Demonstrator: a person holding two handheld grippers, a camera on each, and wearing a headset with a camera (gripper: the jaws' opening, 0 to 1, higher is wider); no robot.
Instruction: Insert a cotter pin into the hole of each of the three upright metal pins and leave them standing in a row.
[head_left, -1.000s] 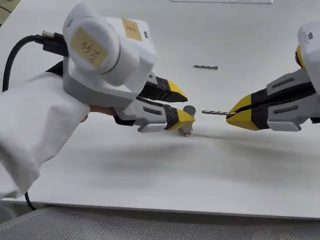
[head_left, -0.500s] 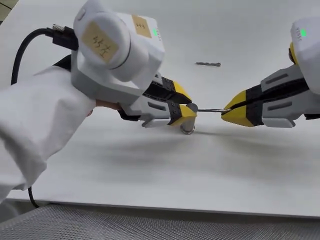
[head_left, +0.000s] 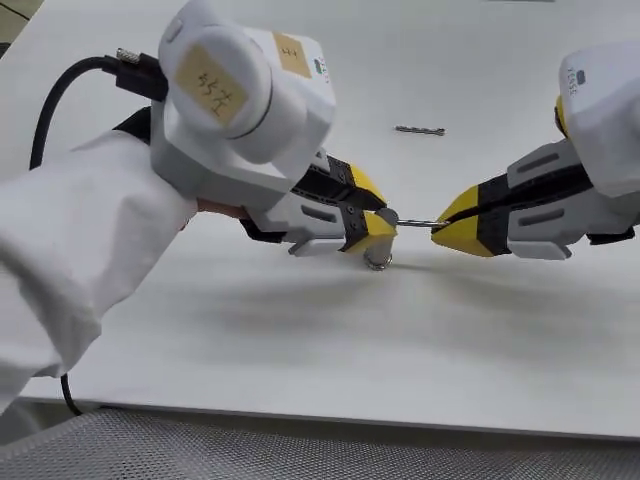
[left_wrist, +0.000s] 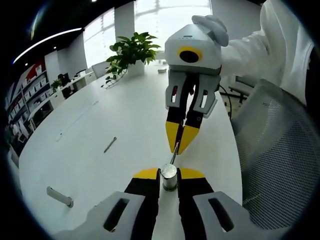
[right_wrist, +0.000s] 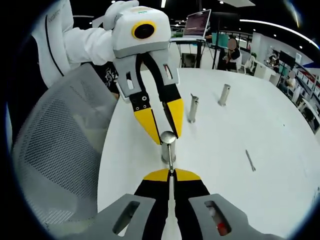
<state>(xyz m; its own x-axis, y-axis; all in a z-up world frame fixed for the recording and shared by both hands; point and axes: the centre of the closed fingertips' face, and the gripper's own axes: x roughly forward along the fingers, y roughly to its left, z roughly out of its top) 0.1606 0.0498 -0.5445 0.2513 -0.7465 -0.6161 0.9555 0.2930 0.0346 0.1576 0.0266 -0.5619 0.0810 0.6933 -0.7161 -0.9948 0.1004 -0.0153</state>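
The first of three insertions is judged to be under way, not finished. The metal pin (head_left: 377, 260) stands on the table (head_left: 300, 340), clamped between the jaws of the left gripper (head_left: 381, 218). Just right of the metal pin, a cotter pin (head_left: 415, 222) is pinched in the right gripper (head_left: 437, 224), whose jaws are pressed together on it. Its free tip is set against the metal pin's head; whether it has entered the hole cannot be told. The approach is crowded only by the left gripper's jaw tips beside that head.

Beyond the metal pin, well apart, a spare cotter pin (head_left: 420, 130) lies flat. Left of the metal pin and farther back, two upright pins (right_wrist: 193, 109) (right_wrist: 223, 95) are seen in the right gripper view. Whether cotter pins are fitted there is too small to tell, so both are counted as left.
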